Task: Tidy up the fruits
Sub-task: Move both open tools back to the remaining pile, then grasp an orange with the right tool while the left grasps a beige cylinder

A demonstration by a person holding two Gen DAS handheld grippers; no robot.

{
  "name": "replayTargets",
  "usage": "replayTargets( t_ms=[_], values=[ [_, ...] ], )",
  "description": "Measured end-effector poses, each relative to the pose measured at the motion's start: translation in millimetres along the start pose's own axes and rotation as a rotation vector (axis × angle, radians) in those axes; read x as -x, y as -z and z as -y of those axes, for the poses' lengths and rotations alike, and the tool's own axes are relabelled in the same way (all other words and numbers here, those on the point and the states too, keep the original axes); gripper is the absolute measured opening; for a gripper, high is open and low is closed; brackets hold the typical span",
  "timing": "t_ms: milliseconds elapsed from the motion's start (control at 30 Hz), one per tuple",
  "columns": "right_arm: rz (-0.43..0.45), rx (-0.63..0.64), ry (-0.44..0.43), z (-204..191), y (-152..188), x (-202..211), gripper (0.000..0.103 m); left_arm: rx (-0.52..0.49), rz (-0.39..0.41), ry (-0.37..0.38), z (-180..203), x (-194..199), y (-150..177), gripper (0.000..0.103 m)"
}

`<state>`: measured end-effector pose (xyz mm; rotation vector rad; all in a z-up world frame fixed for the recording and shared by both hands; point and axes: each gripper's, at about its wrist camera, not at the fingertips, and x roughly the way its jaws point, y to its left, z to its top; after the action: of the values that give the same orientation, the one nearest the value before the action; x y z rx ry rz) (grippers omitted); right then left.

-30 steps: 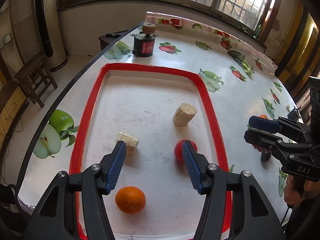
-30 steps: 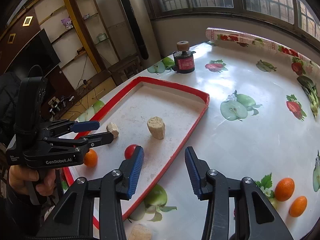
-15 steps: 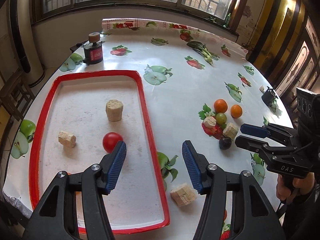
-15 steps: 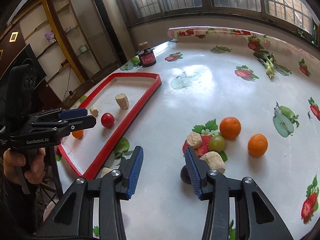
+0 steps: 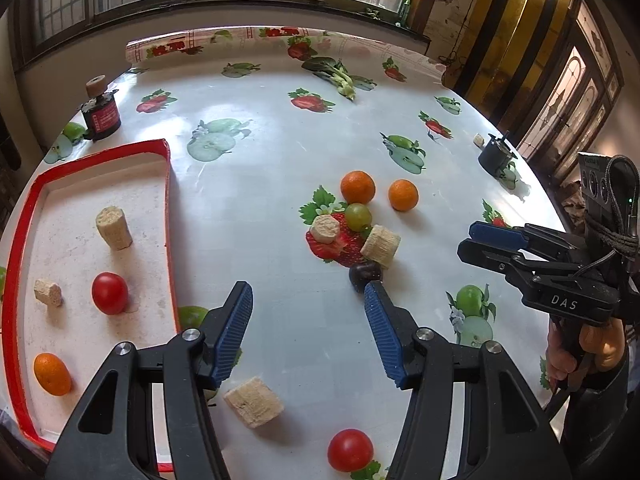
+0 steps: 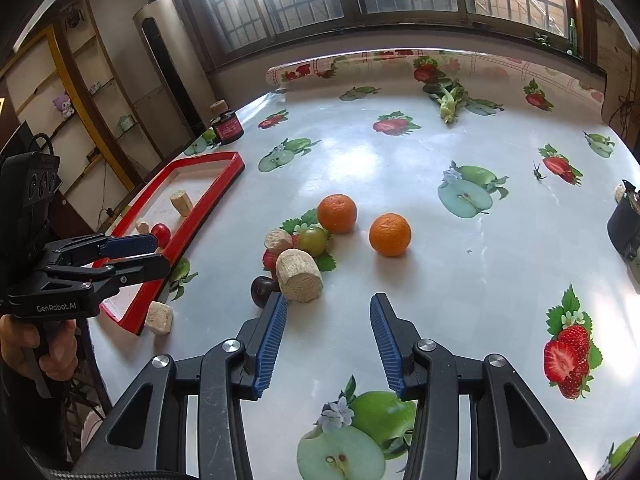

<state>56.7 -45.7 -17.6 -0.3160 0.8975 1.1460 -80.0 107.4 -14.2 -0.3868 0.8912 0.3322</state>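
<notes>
A red-rimmed tray [image 5: 170, 216] at the left holds a red tomato [image 5: 109, 293], a small orange [image 5: 52, 373] and two beige chunks [image 5: 114, 227]. On the cloth lie two oranges [image 5: 357, 187] [image 5: 403, 195], a green grape [image 5: 357, 216], a dark plum [image 5: 365, 275], beige chunks [image 5: 380, 241] and a red tomato [image 5: 350, 449]. My left gripper [image 5: 308, 294] is open and empty above the cloth, right of the tray. My right gripper [image 6: 327, 304] is open and empty just short of the fruit cluster [image 6: 312, 240], its left finger beside the plum [image 6: 262, 290].
A dark jar with a cork [image 5: 100, 114] stands behind the tray. A black pot [image 5: 495, 157] sits at the right edge. A leafy green [image 5: 338, 74] lies at the back. A loose beige block [image 5: 253, 401] lies by the tray's near corner.
Both grippers have swung right, away from the tray and toward the fruit cluster on the cloth. Both stay open and empty.
</notes>
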Motion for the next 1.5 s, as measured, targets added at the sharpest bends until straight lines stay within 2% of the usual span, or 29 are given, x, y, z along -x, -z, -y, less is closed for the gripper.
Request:
replayTargets(
  t_ms=[467,900,967,1033,1067,1100,1500],
  values=[
    [-0.008,-0.036,0.033,34.1,-16.3,-22.4,0.046,-0.095,-0.069,0.085,47.4,-44.5,-14.7,0.057],
    [-0.057,-0.034,0.027,44.3,-42.0,-71.8,0.046,-0.116,-0.109,0.101,56.6,-84.9,-30.2,0.056],
    [-0.064,-0.032,0.031,44.5,-45.6,-79.3,0.045,-0.121,-0.117,0.112,57.8,-90.4,-30.1,0.047],
    [-0.078,-0.031,0.029,44.9,-46.7,-86.6,0.044,-0.123,-0.128,0.117,57.4,-95.2,-29.6,0.029],
    [-0.082,-0.030,0.030,45.0,-46.5,-89.1,0.042,-0.119,-0.131,0.128,56.6,-96.5,-29.3,0.027],
    [-0.074,-0.024,0.038,44.2,-45.9,-88.9,0.035,-0.115,-0.126,0.135,55.6,-95.7,-29.0,0.027],
    [-0.027,-0.033,0.043,41.2,-37.2,-52.6,0.035,-0.112,-0.058,0.112,48.2,-57.4,-22.3,0.027]
  ],
)
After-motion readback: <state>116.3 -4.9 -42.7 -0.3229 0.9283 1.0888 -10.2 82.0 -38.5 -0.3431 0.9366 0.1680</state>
